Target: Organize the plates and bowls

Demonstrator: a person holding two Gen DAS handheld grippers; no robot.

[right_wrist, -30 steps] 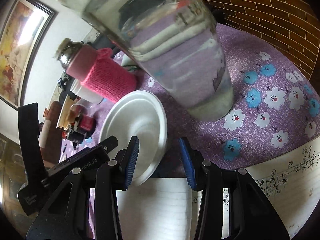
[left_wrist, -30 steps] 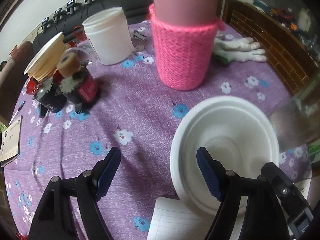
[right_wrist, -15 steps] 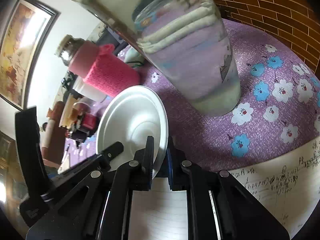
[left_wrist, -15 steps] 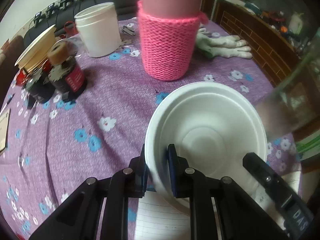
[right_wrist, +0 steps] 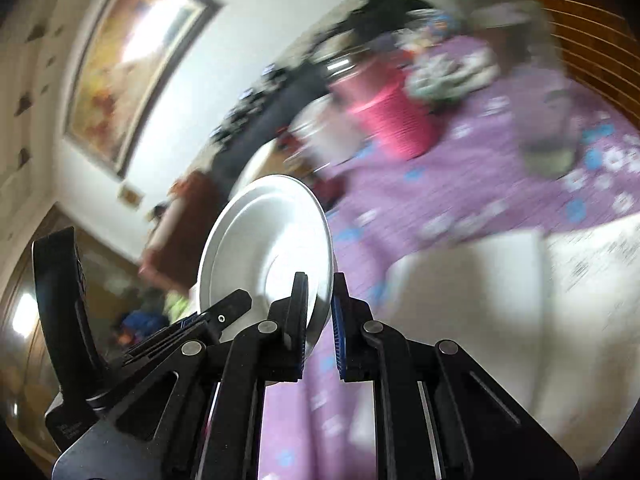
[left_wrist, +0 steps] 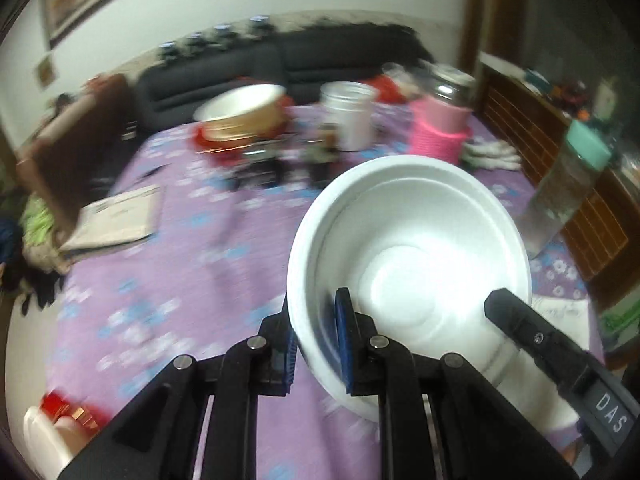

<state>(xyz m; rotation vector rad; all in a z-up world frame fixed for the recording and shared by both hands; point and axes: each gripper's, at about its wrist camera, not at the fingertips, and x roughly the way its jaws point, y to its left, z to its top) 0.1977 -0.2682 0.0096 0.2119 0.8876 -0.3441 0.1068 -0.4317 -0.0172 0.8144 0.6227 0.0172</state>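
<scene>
Both claws are clamped on one white bowl: the left gripper pinches the rim on the bowl's left side, one blue pad outside and one inside, and the right gripper pinches the rim on the opposite side. From the left wrist, only a black bar of the right tool shows, lying across the bowl's lower right edge. The bowl is held up above the purple flowered tablecloth, its hollow facing the left camera. It is smooth, plain white, with a round flat bottom and a stepped wall. From the right wrist it appears edge-on and tilted.

Much is smeared by blur. Past the bowl, toward the far edge of the table, stand a tan bowl with a white inside, a white tub, a jar in a pink knitted sleeve, and dark small jars that cannot be made out. A clear bottle with a teal cap stands to the right, a notebook lies to the left, and white paper lies below the right claw. A framed picture hangs on the wall.
</scene>
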